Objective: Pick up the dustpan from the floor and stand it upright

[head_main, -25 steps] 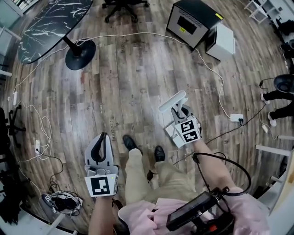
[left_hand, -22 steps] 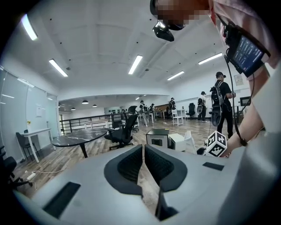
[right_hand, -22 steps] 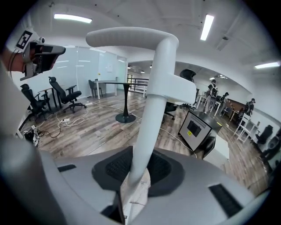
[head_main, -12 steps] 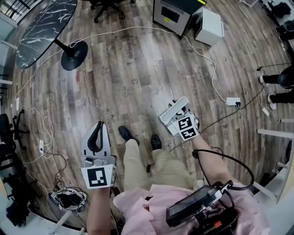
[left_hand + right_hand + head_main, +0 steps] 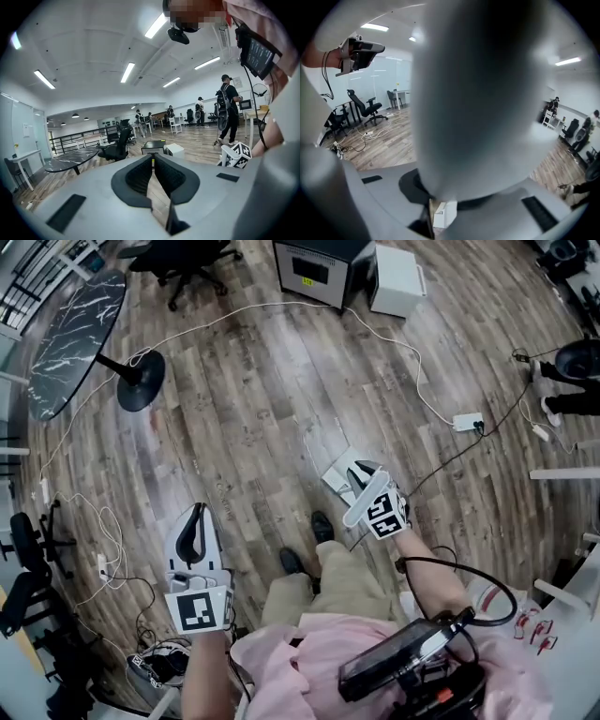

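Observation:
The white dustpan (image 5: 339,474) hangs off the wooden floor (image 5: 253,409) just ahead of the person's shoes. Its long pale handle (image 5: 365,500) slants back over my right gripper (image 5: 368,486), which is shut on it. In the right gripper view that handle (image 5: 478,93) fills most of the picture, with the dark jaws closed round its lower part. My left gripper (image 5: 195,523) is held out low on the left, well apart from the dustpan. Its black pads (image 5: 140,176) meet at the tips, with nothing between them.
A white cable (image 5: 394,343) runs across the floor to a power strip (image 5: 466,421). A black cabinet (image 5: 317,268) and a white box (image 5: 396,279) stand at the far end. A marble-topped table (image 5: 66,343) with a round base (image 5: 141,381) is at left. Cables (image 5: 103,540) lie nearby.
My right gripper has swung the dustpan round: the handle, which pointed away to the upper left, now lies back over the gripper. The view has shifted back; the left gripper has kept its pose.

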`<state>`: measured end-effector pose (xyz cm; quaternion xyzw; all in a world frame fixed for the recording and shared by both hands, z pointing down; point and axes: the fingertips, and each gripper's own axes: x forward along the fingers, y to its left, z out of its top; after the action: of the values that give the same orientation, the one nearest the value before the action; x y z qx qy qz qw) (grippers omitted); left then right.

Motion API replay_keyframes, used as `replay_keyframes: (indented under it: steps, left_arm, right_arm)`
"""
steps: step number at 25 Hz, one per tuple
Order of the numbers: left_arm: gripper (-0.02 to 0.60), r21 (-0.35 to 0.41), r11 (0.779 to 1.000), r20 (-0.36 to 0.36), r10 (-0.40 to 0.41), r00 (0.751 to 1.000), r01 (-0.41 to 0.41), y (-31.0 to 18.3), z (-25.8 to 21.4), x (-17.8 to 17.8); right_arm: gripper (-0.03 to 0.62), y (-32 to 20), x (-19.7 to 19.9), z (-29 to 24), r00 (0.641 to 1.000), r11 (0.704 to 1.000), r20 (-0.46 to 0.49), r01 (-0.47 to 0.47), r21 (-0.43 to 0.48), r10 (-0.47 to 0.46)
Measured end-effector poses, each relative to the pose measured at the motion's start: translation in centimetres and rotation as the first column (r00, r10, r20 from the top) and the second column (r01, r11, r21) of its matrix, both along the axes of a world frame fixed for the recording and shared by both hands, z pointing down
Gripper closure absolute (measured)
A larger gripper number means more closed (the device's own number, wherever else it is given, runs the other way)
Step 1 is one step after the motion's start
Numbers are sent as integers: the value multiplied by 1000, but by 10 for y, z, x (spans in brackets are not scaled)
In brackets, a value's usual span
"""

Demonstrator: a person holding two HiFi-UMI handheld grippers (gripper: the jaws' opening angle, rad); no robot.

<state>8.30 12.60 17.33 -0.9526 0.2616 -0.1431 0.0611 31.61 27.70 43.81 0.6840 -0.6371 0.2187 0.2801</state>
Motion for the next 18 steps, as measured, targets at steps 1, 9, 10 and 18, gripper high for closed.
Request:
replay_keyframes:
  steps: [1,9,10,18]
  left_arm:
    - [557,3,1000,0,15,1000,-15,1,-1,1]
    - [557,41,988,-35,153,988,-151,25,-23,20]
    - [557,45,985,-36,168,985,-166,30,-24,19]
    - [557,70,969,-46,240,970,-237,65,-36,-6]
  right_arm:
    - [514,7,1,1,1000,1000,-3,-17,-6,17]
    - [414,55,-1,-3,992,992,-4,-127,-28,127]
    - [398,61,-3,-3,990,989,-2,-144,-36,144]
    - [372,115,-26,-14,971,971,-10,-238,-26,238]
